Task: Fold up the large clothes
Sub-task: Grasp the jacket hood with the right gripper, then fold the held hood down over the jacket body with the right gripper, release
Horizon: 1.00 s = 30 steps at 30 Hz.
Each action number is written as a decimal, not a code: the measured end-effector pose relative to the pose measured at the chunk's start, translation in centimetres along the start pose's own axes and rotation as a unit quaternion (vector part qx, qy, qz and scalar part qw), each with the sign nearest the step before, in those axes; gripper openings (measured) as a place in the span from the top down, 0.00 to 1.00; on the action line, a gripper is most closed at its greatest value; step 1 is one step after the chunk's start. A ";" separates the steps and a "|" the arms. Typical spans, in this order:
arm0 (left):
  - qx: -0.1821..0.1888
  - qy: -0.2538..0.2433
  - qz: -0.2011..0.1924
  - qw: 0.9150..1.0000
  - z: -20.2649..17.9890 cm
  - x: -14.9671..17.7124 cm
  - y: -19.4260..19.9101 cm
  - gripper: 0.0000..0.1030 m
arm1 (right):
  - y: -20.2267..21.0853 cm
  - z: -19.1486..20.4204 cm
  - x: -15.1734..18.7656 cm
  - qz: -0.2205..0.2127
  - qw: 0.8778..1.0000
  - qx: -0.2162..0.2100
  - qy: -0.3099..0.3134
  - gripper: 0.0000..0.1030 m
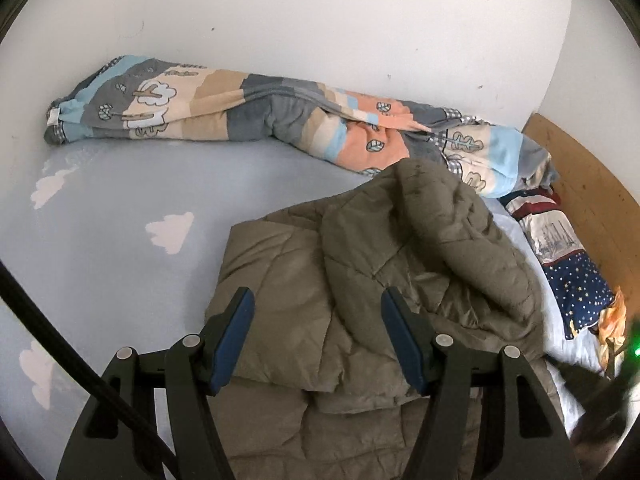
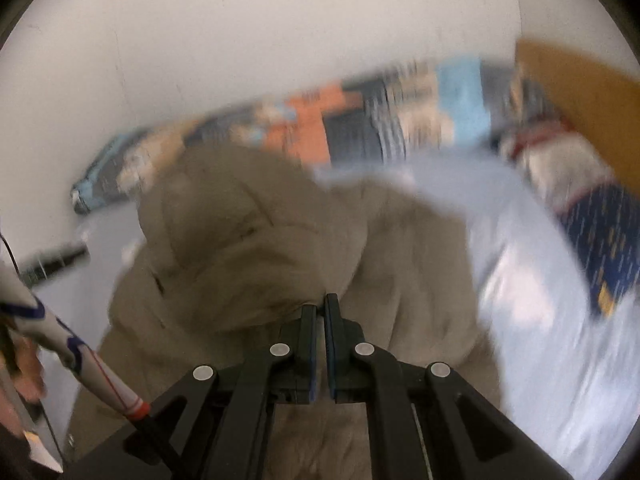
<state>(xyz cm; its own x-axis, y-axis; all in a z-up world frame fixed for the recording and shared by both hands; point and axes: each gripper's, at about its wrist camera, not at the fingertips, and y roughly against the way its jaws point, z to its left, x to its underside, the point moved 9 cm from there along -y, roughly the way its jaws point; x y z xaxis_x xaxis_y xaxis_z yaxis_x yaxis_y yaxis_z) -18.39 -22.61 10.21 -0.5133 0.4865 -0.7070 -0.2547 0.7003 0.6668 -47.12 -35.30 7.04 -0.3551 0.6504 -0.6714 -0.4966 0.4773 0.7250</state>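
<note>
On the pale blue bed sheet (image 1: 120, 200), short of the rolled quilt (image 1: 256, 112) along the wall, lies the olive padded coat (image 1: 320, 272), partly folded. Your right gripper (image 2: 320, 310) has its fingers pinched nearly together on a raised fold of coat. Your left gripper (image 1: 316, 336) hangs wide open over the near edge, holding nothing; coat runs ahead, toward the quilt.

Right wrist view is motion-blurred throughout: patterned quilt (image 2: 360, 128) smeared, print unreadable; starry pillow (image 2: 600, 216) just streaks. Olive quilted jacket (image 2: 248, 240) soft-edged, its near part hidden behind the right gripper (image 2: 320, 308); whether fabric sits between the nearly closed jaws can't be told. In the left wrist view, jacket (image 1: 360, 248) cut off at the near edge; blurred dark shape with green light (image 1: 624, 360) at the right edge, unidentifiable.
</note>
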 end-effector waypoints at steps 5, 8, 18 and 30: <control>-0.011 -0.017 0.008 1.000 -1.0 0.5 -1.7 0.37 | -6.2 -1.2 6.2 0.105 0.994 0.031 0.021 1.00; -0.009 -0.031 0.014 0.999 -1.7 0.9 -2.5 0.37 | -5.5 -0.9 5.2 0.099 0.995 0.023 0.013 1.00; 0.006 -0.022 0.032 0.999 -3.5 -1.6 -4.8 0.37 | -0.1 0.6 -6.8 -0.025 0.998 -0.048 -0.011 0.94; -0.025 -0.042 0.139 0.989 -4.3 2.6 -16.1 0.37 | -15.1 2.7 -4.2 0.102 0.994 -0.019 0.019 0.44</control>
<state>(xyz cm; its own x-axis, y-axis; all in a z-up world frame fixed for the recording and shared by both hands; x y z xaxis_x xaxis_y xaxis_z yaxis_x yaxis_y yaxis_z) -19.13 -34.92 -1.36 -0.4995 0.7001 -0.5102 -0.1539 0.5079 0.8476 -35.93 -43.66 -0.68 -0.4807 0.7084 -0.5168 -0.4402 0.3148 0.8409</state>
